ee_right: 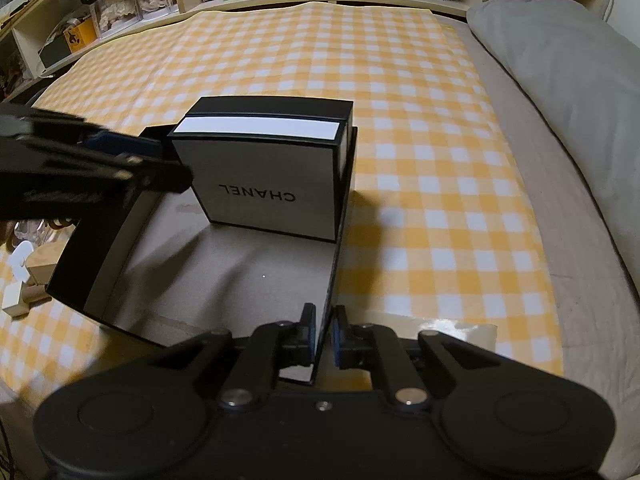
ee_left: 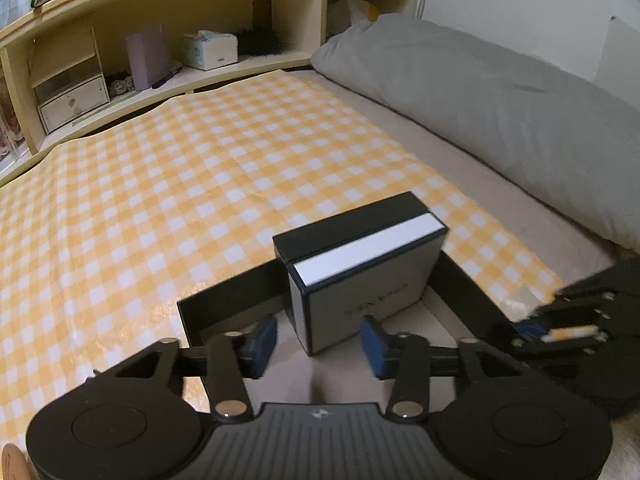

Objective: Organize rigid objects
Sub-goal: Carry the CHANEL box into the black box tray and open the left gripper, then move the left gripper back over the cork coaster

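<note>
Half the black tray [ee_right: 120, 240] behind left gripper [ee_right: 160, 168].

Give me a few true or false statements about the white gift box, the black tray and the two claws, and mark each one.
1. The white box stands on edge inside the black tray. True.
2. The right claw is shut on the tray's wall. True.
3. The left claw grips the white box. False: its jaws are open and clear of the box.
4. The tray rests on a blue striped sheet. False: it rests on a yellow checked cloth.
5. A grey pillow lies to the right of the cloth. True.
</note>
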Demonstrator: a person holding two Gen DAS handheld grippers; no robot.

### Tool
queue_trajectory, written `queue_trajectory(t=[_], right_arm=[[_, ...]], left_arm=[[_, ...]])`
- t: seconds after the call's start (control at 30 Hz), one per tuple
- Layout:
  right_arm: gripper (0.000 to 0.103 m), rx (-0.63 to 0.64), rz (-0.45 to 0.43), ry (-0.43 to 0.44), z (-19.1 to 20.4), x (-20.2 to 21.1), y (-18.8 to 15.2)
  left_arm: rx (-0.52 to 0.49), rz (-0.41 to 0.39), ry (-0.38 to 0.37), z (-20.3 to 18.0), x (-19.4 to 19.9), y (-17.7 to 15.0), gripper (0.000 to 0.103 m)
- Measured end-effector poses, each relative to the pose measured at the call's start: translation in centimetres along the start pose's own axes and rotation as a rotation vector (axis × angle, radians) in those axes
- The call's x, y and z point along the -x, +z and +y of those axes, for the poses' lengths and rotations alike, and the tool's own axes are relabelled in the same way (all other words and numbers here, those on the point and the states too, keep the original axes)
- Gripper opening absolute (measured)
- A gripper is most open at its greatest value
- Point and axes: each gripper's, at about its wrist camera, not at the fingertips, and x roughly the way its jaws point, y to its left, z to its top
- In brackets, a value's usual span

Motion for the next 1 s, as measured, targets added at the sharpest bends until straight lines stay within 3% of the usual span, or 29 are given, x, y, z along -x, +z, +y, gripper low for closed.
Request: queue_trajectory(t=[0.1, 0.13, 0.27, 0.53, 0.77, 1.0], right_arm=[[0.009, 0.011, 0.001, -0.009, 0.2, 0.0, 0.0], [0.008, 0.014, 0.0, -0.013, 0.3, 0.0, 0.0], [0.008, 0.015, -0.004, -0.018, 0.1, -0.1, 0.0], [0.008, -0.007, -0.013, -0.014, -0.2, 0.0, -0.1], [0.006, 0.0, -0.013, -0.047, 0.5, 0.0, -0.2], [0.006, 0.001, -0.012, -0.07, 0.5, -0.1, -0.2]], left_arm=[[-0.018, -0.028, -0.008, -0.4, 1.7, -0.7, 0.072], [-0.023, -0.039, -0.006, -0.4, 2.4, -0.9, 0.082], [-0.047, -0.08, 0.001, -0.6, 5.0, -1.8, 0.092], [-0.02, -0.161, 0.026, 1.0, 10.1, -3.9, 0.102], [0.046, -0.206, 0.083, 3.8, 13.5, -5.9, 0.103], [0.173, -0.171, 0.149, 8.1, 14.6, -8.4, 0.103]])
